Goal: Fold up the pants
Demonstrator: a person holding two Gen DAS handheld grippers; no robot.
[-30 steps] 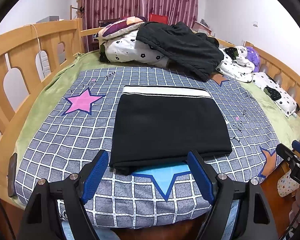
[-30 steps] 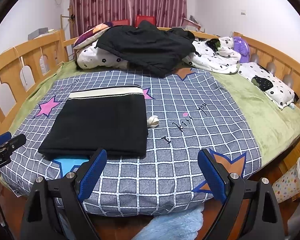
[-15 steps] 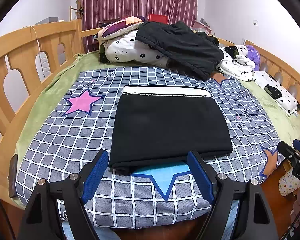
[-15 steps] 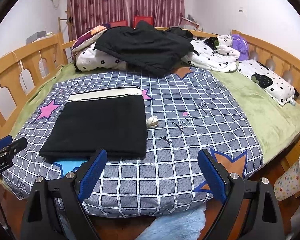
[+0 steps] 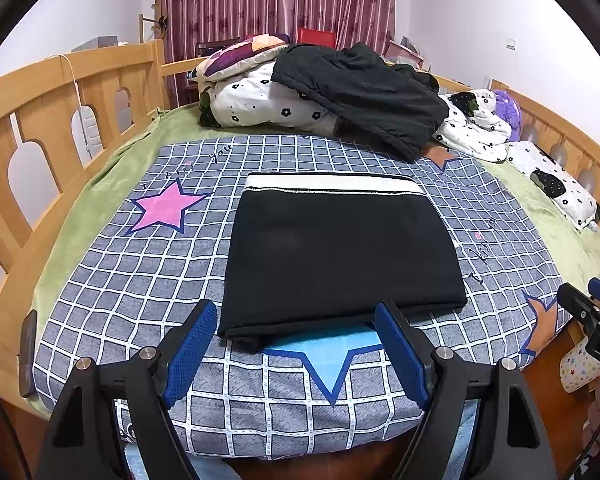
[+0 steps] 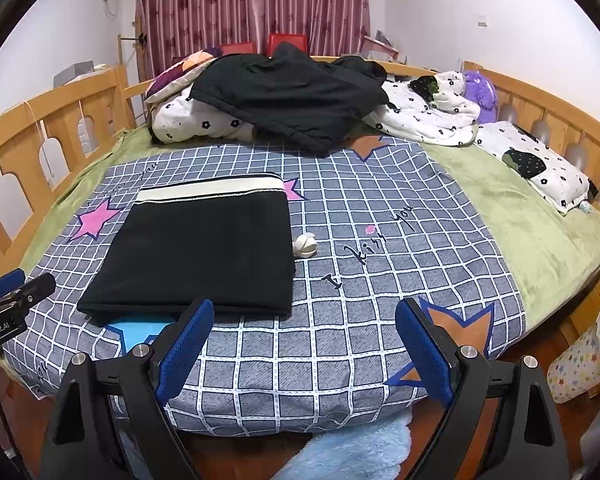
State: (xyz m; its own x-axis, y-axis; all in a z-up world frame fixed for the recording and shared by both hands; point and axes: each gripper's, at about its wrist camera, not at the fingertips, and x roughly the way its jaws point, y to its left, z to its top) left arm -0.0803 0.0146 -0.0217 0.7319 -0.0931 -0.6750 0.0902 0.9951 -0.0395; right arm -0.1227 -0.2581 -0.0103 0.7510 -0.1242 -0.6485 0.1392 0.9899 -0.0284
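Black pants (image 5: 340, 252) with a white waistband lie folded into a flat rectangle on the grey checked bedspread (image 5: 140, 280). In the right wrist view the same pants (image 6: 204, 252) sit left of centre. My left gripper (image 5: 296, 344) hovers just in front of the pants' near edge, jaws wide apart and empty. My right gripper (image 6: 304, 348) hangs over the bed's front edge, to the right of the pants, also wide open with nothing between its blue pads. Each gripper shows at the side of the other's view.
A dark jacket (image 6: 288, 96) lies over patterned pillows (image 5: 260, 104) at the head of the bed. A small white ball (image 6: 305, 244) rests beside the pants. Wooden rails (image 5: 60, 92) flank the bed. A star-patterned bin (image 6: 584, 356) stands on the floor at right.
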